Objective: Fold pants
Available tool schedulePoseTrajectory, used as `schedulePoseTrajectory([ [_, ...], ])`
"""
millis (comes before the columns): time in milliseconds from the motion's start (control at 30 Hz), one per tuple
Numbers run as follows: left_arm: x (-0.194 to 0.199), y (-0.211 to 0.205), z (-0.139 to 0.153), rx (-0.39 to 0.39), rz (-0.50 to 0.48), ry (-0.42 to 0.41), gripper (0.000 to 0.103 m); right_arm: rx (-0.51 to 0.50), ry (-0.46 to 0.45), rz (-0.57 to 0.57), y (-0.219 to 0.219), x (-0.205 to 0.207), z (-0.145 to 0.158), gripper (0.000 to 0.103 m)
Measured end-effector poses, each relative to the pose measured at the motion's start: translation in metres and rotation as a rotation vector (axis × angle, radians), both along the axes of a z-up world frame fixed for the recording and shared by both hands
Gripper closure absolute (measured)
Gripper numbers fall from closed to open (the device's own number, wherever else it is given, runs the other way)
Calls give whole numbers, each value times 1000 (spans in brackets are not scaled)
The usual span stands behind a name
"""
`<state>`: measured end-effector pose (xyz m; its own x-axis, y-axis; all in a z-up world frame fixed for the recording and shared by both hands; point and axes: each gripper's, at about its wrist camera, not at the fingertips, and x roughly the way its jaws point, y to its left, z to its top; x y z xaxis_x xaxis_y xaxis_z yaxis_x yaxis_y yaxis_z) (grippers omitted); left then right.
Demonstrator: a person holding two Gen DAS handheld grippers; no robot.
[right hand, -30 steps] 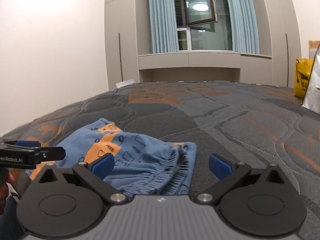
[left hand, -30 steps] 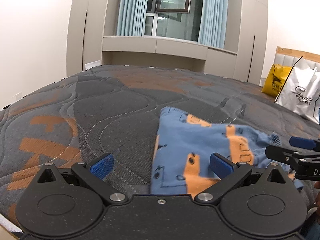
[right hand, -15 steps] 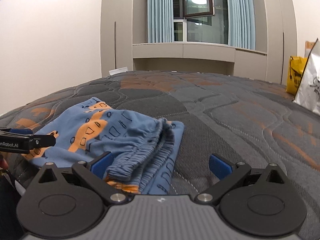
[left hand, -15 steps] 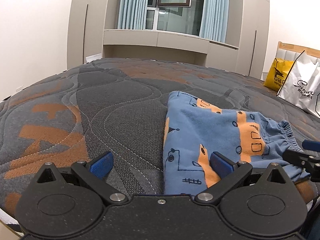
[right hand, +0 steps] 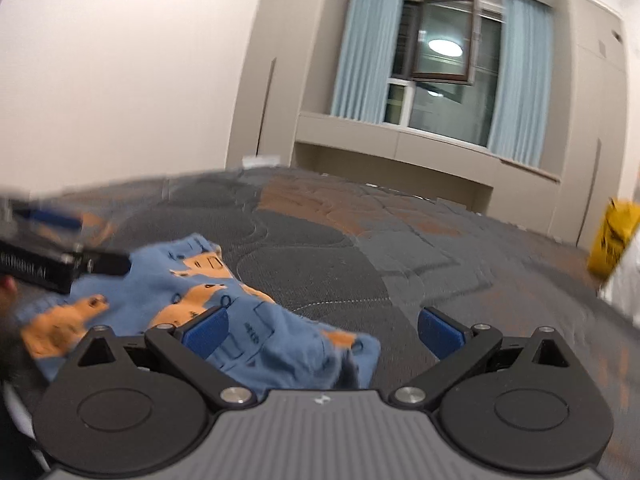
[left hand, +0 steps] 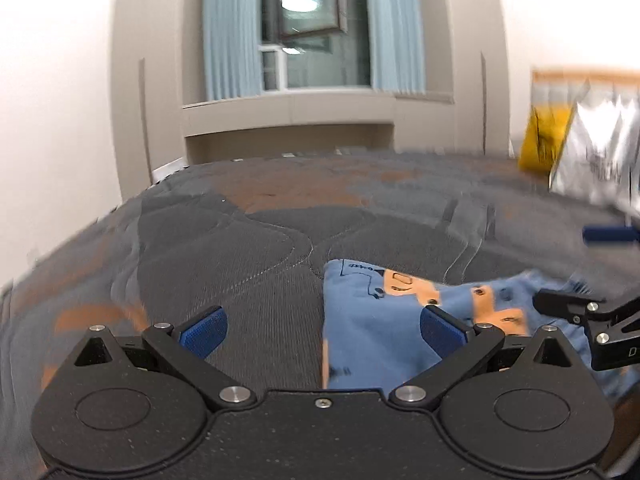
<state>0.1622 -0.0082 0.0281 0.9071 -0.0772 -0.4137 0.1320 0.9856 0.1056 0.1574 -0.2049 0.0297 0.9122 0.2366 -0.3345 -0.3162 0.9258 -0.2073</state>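
Blue pants with orange patches (left hand: 376, 320) (right hand: 184, 296) lie folded in a small bundle on the grey and orange mattress (left hand: 256, 248). My left gripper (left hand: 322, 330) is open above the bundle's left edge, its right pad over the cloth, nothing held. My right gripper (right hand: 322, 330) is open over the bundle's right end, where the gathered waistband (right hand: 344, 360) lies between the fingers. Each gripper shows at the edge of the other's view: the right gripper (left hand: 584, 312) and the left gripper (right hand: 60, 264). Both views are blurred.
A yellow bag (left hand: 540, 140) (right hand: 612, 240) and a white shopping bag (left hand: 596, 156) stand at the right side of the mattress. Cabinets and a curtained window (left hand: 308, 40) lie beyond the far edge. A white wall (right hand: 120, 80) is at the left.
Both grippers have tilted upward and drawn back a little, so the pants sit lower in each view. The folded bundle stays where it lay. Both grippers remain open.
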Motion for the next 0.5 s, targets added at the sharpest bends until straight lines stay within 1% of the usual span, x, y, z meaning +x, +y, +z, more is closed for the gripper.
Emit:
schedulePoseTrajectory([
  [67, 17, -7, 3, 70, -24, 28, 1, -56, -2, 16, 12, 10, -1, 0],
  [133, 28, -13, 1, 118, -53, 39, 0, -93, -2, 34, 24, 18, -3, 0],
  [200, 37, -17, -3, 141, -61, 49, 0, -124, -9, 32, 33, 24, -6, 0],
  [233, 42, -17, -4, 140, -58, 52, 0, -146, -12, 16, 37, 27, -8, 0],
  [300, 48, -14, -9, 111, -47, 72, 0, -205, -15, -48, 42, 35, -17, 0],
  [367, 54, -5, -15, 50, -45, 92, 0, -230, 10, -94, 43, 43, -25, 0],
  [433, 60, 4, -17, -1, -47, 117, 0, -188, 46, -99, 40, 51, -25, 0],
  [500, 62, 8, -18, -25, -48, 129, 0, -173, 80, -108, 39, 57, -27, 0],
])
